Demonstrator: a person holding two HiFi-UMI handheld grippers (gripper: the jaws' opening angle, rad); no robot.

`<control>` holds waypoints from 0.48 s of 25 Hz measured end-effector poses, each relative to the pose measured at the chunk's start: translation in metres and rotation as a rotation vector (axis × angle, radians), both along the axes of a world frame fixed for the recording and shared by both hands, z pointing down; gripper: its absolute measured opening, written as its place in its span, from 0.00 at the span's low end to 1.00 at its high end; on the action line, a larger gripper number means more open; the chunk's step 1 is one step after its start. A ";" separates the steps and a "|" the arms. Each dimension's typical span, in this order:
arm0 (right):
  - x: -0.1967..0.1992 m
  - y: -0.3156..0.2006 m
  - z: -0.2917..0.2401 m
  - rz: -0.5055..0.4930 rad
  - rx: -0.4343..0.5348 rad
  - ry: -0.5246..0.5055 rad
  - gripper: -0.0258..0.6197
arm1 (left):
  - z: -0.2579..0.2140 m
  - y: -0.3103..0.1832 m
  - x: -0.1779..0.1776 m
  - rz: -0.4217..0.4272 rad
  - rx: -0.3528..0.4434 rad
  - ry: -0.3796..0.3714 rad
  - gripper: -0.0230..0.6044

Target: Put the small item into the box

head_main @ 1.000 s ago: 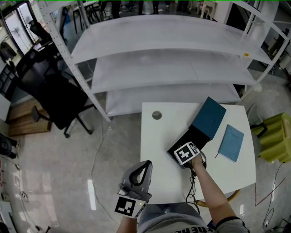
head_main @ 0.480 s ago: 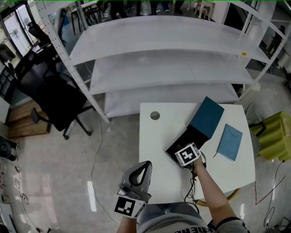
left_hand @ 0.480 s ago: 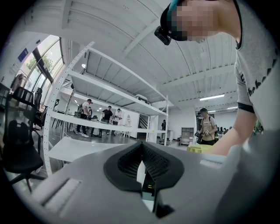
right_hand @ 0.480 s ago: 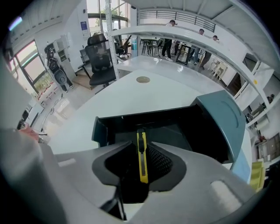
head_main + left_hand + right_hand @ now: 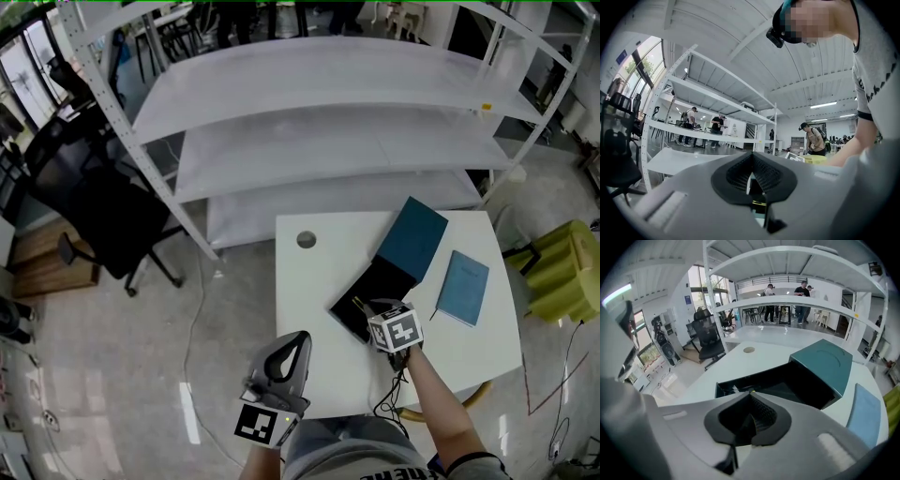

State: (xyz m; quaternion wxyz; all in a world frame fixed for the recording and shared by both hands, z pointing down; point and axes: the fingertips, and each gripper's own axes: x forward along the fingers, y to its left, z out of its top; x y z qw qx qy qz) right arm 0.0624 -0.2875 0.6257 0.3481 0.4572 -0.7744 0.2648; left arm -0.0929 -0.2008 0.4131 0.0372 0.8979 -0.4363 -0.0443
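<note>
An open black box [image 5: 367,292] with a teal lid [image 5: 412,238] folded back lies on the white table [image 5: 314,309]. A small pale and yellow item [image 5: 737,389] rests inside the box at its left corner, seen in the head view as the small item [image 5: 358,302]. My right gripper [image 5: 380,314] hangs over the box's near edge, pointing down into it. Its jaws have just closed, and in the right gripper view the right gripper [image 5: 751,417] is shut with nothing between them. My left gripper [image 5: 284,361] is off the table's near left corner, and the left gripper [image 5: 751,174] is shut and empty.
A light blue notebook [image 5: 462,288] lies right of the box. A round grey grommet [image 5: 306,240] sits at the table's far left. White shelving [image 5: 319,122] stands behind the table, a black office chair [image 5: 84,216] to the left, and a yellow-green seat [image 5: 562,277] to the right.
My right gripper has drawn up and back from inside the box toward its near edge, and its wrist has turned. The left gripper has stayed where it was.
</note>
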 end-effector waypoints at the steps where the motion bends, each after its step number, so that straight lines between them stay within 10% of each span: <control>1: 0.000 0.002 -0.005 0.002 0.014 -0.024 0.04 | -0.001 0.001 0.002 0.004 0.001 -0.001 0.06; 12: 0.008 0.027 -0.048 0.032 0.179 -0.152 0.04 | -0.006 0.008 0.020 0.019 0.011 -0.010 0.06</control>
